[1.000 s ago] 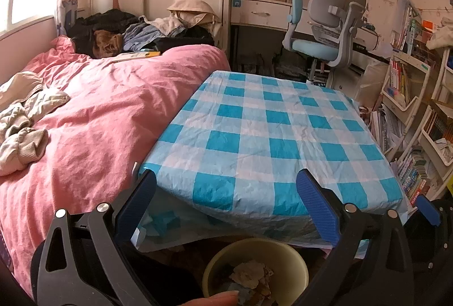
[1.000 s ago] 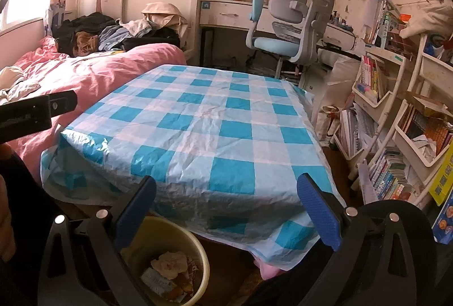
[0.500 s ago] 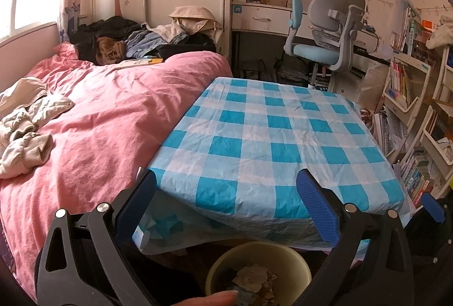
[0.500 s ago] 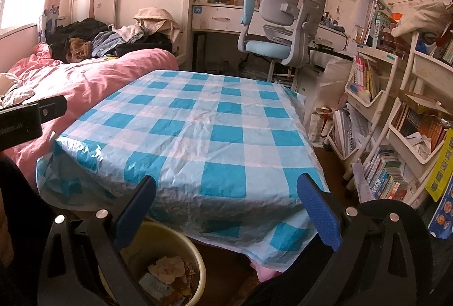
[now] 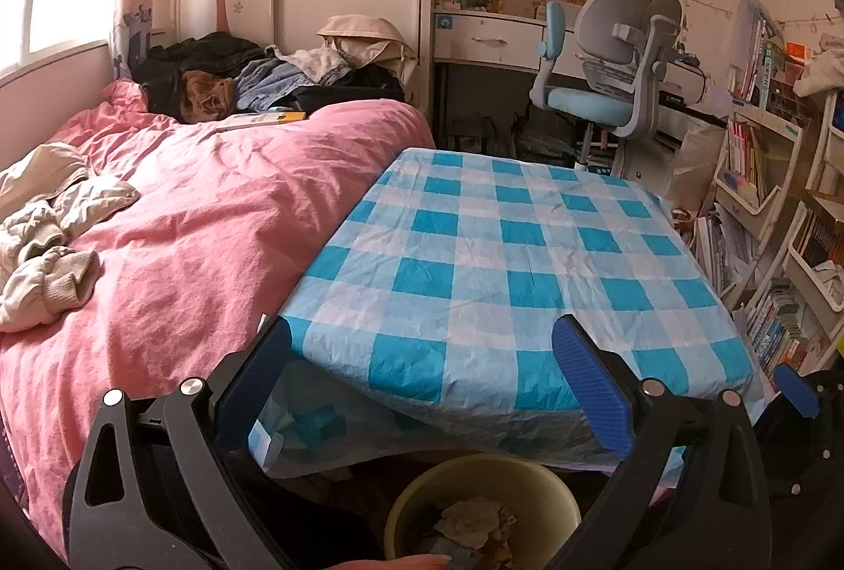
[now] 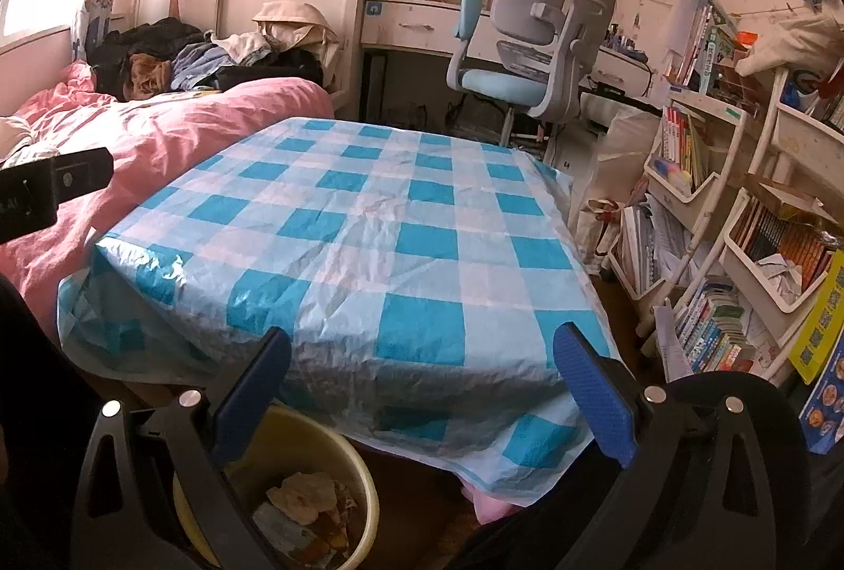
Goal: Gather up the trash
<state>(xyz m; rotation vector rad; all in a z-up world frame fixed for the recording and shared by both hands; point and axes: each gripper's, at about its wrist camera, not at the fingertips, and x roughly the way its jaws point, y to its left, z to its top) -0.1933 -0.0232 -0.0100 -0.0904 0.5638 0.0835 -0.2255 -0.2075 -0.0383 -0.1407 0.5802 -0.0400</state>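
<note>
both cameras sit higher than a second ago, backing off table. left gripper and right gripper jaws apart, empty. trash in yellow bin at 6 o'clock under table edge. tabletop bare; collection looks near done.

The top of the table, under its blue checked cloth, lies bare from edge to edge, so a gripper can sweep across it unhindered. On the left the pink bed presses right against the table (no gap to slip through there), and on the right the crowded bookshelves stand near, leaving only a narrow strip of floor. Below the near edge the overhanging cloth partly roofs the yellow bin, whose mouth is reachable only from the front.
</note>
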